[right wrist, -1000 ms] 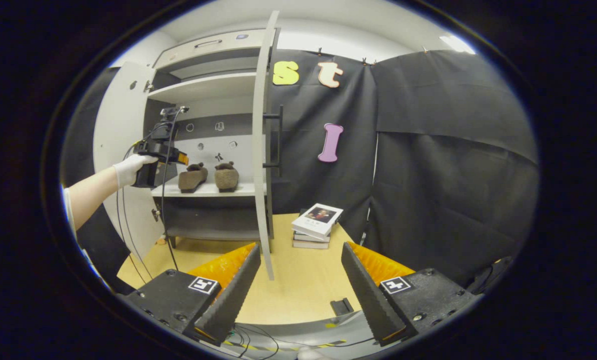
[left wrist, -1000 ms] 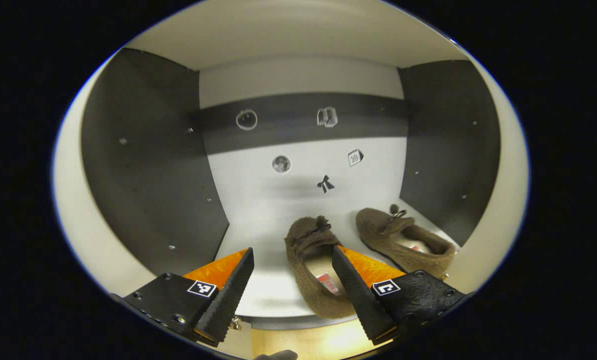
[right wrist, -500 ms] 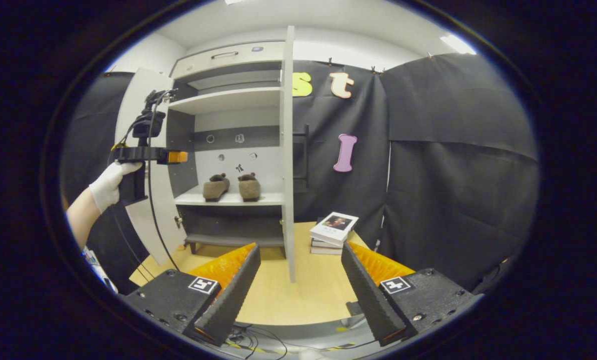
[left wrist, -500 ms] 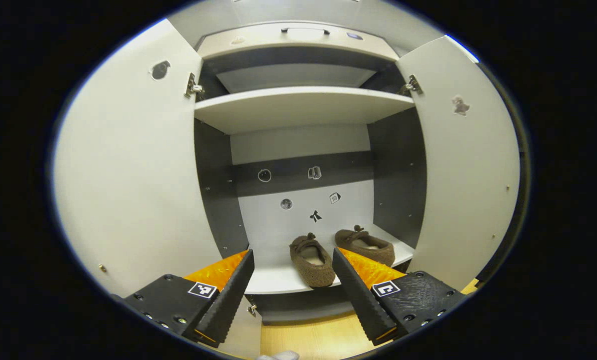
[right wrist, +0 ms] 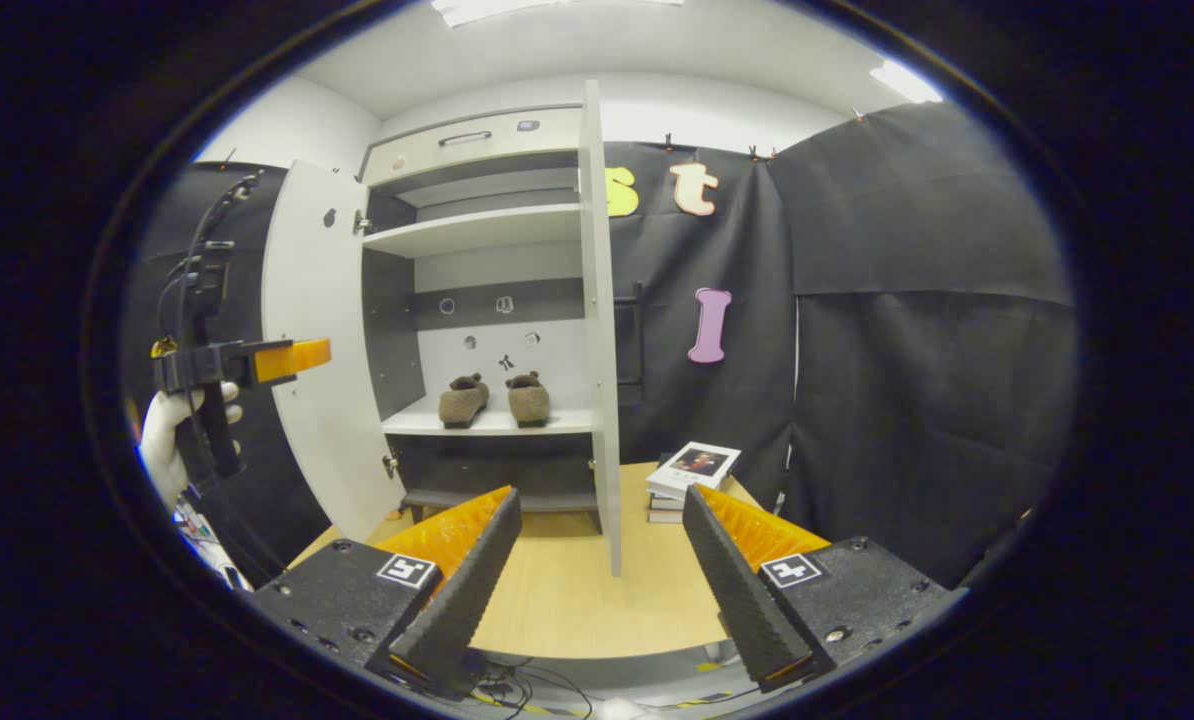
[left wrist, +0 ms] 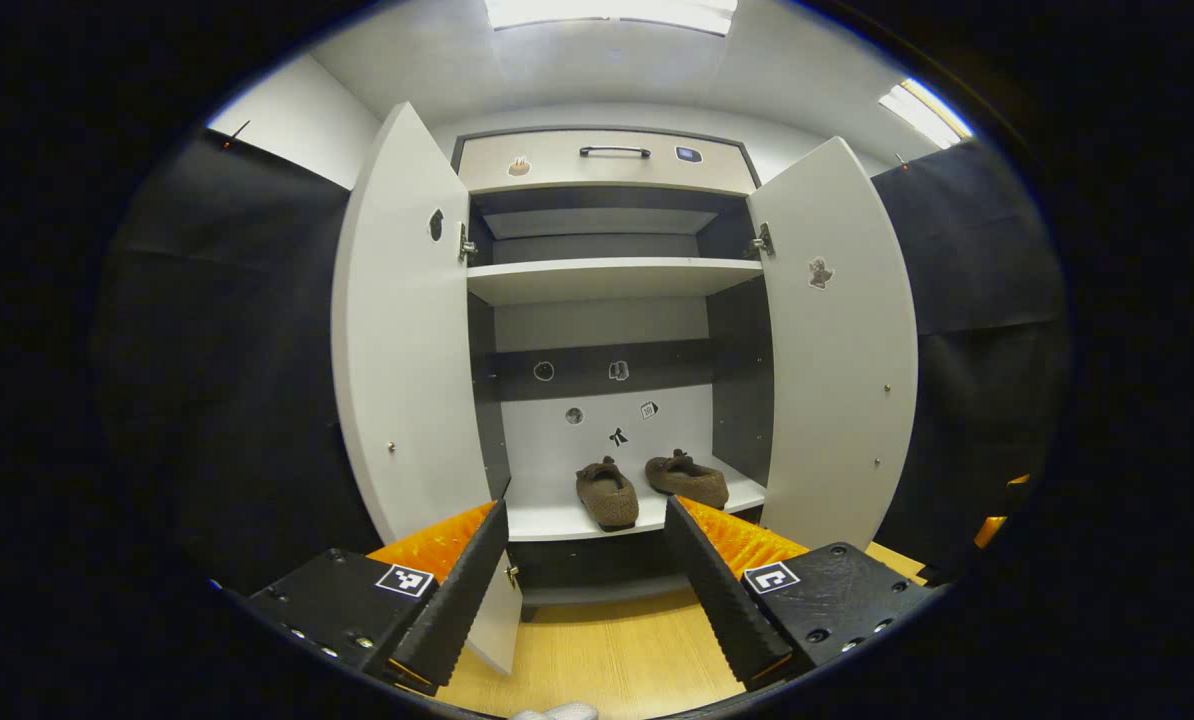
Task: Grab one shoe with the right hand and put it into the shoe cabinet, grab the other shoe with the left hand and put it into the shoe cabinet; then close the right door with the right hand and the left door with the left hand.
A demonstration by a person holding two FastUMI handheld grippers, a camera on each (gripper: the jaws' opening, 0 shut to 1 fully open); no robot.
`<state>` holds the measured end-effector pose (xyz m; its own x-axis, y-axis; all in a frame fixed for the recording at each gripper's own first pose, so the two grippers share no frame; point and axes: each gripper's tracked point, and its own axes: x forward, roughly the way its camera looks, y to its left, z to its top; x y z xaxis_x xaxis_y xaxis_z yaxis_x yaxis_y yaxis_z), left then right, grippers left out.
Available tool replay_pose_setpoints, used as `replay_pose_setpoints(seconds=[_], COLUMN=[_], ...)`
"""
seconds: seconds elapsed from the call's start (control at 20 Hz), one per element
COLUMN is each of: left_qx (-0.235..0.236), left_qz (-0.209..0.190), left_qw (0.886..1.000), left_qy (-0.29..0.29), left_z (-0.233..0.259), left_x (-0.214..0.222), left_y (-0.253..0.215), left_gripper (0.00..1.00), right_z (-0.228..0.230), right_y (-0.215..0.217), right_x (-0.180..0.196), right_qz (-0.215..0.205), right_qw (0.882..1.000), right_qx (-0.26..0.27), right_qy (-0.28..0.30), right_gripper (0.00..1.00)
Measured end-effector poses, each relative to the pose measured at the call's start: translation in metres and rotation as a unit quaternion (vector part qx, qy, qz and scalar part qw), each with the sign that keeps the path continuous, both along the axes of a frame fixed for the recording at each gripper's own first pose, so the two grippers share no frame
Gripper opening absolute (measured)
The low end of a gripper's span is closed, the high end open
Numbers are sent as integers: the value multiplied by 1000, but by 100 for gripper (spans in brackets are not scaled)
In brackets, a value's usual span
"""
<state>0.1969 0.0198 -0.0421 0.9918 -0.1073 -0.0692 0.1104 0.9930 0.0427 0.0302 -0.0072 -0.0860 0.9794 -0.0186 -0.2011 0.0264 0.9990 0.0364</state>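
Two fuzzy brown slippers, the left shoe (left wrist: 607, 494) and the right shoe (left wrist: 687, 477), each with a small bow on top, sit side by side on the lower shelf of a white shoe cabinet (left wrist: 607, 280). Its flat left door (left wrist: 402, 340) and right door (left wrist: 837, 340) stand wide open. The left gripper (left wrist: 587, 585) hangs released and empty before the cabinet, ridged fingers spread. The right gripper (right wrist: 602, 580) is likewise spread and empty, above a pale wooden floor (right wrist: 567, 590).
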Motion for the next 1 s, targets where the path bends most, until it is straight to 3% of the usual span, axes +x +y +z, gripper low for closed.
replay_pose_setpoints(seconds=[0.15,0.2,0.45,0.5,0.55,0.6,0.9,1.0], left_qx=[2,0,-5,3,9,11,-7,-9], left_qz=[6,9,31,27,27,28,35,39], left_qw=[1000,1000,1000,1000,999,999,999,999], left_qy=[-4,-3,4,13,22,24,32,27], left_z=[-8,-13,-49,-57,-64,-67,-70,-70], left_x=[-38,-49,-102,-108,-115,-117,-118,-116], left_y=[5,8,17,16,16,16,9,1], left_gripper=[100,96,96,100,96,100,96,100], right_z=[5,6,10,11,11,12,29,35], right_y=[-1,-2,-1,-2,-2,-3,-47,-71], right_x=[1,1,9,11,13,16,56,78], right_qz=[0,0,2,2,3,4,-22,-40], right_qw=[1000,1000,1000,1000,1000,1000,999,998], right_qx=[2,1,-4,-5,-6,-8,-22,-28], right_qy=[-5,-6,-10,-9,-8,-10,-24,-25], right_gripper=[100,100,100,100,100,100,100,100])
